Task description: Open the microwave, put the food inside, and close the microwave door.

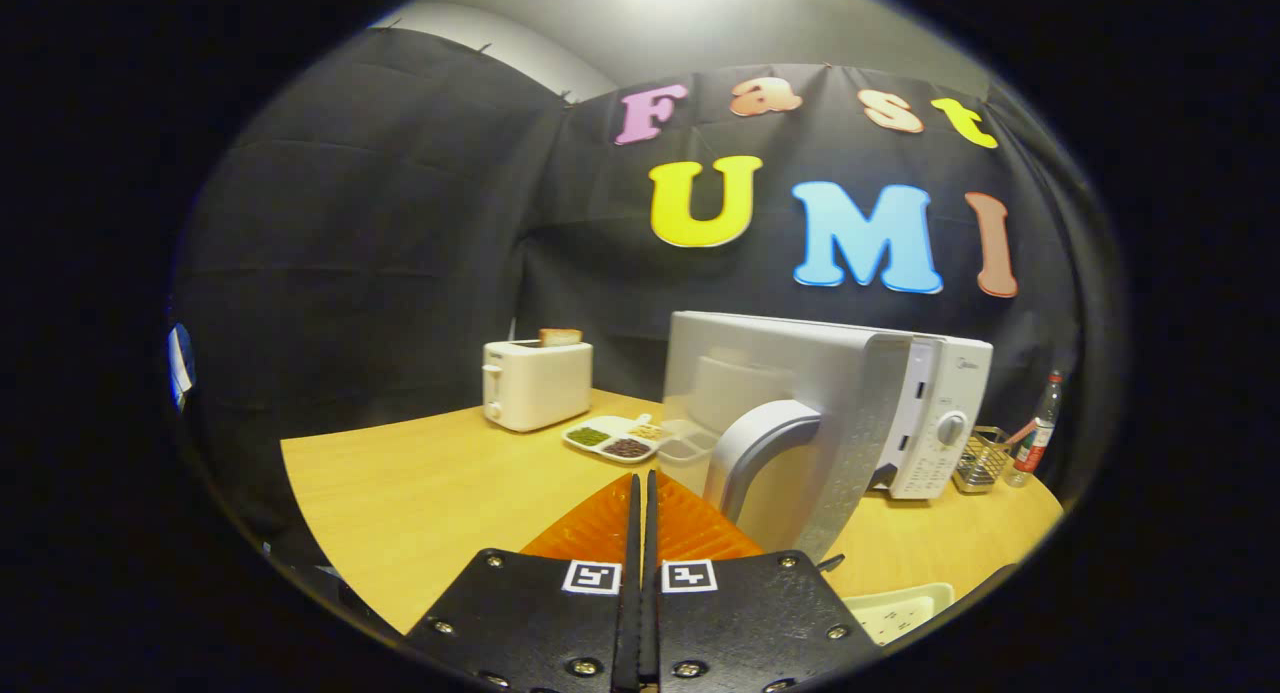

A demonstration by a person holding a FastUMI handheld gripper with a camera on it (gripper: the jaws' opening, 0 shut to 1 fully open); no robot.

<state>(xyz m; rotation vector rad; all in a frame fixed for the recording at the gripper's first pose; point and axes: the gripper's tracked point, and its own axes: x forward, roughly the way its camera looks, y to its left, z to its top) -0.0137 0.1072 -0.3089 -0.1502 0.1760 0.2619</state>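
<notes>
Gripper view: looks forward along the tool's two fingers, across a wooden counter to the booth's black cloth wall.
Counter [420, 493]: pale wood, carrying everything below.
Microwave [925, 413]: white, on the right side of the counter, its control panel and knob at the far right.
Microwave door [800, 423]: swung wide open toward the camera, standing just ahead and right of the fingers, its curved grey handle [765, 448] on the face turned this way.
Toaster [536, 383]: white, at the far left of the counter, a slice of bread standing up out of it.
Food dish [612, 439]: white divided plate with green, dark and yellowish portions, far side of the counter between toaster and door, well beyond the fingers.
Clear tub [688, 445]: see-through container just right of the dish, against the door's near edge.
Wire basket [980, 460]: right of the microwave, a bottle [1040, 428] beside it.
Tool [641, 503]: fingers pressed together with no gap; nothing is held between them.
Step in hand (judgement): door looks open, so fetching the food is next.
How to do it well (judgement): spread the fingers before reaching, pass left of the open door so it is not knocked, take the dish by its rim and keep it level so portions do not spill.
</notes>
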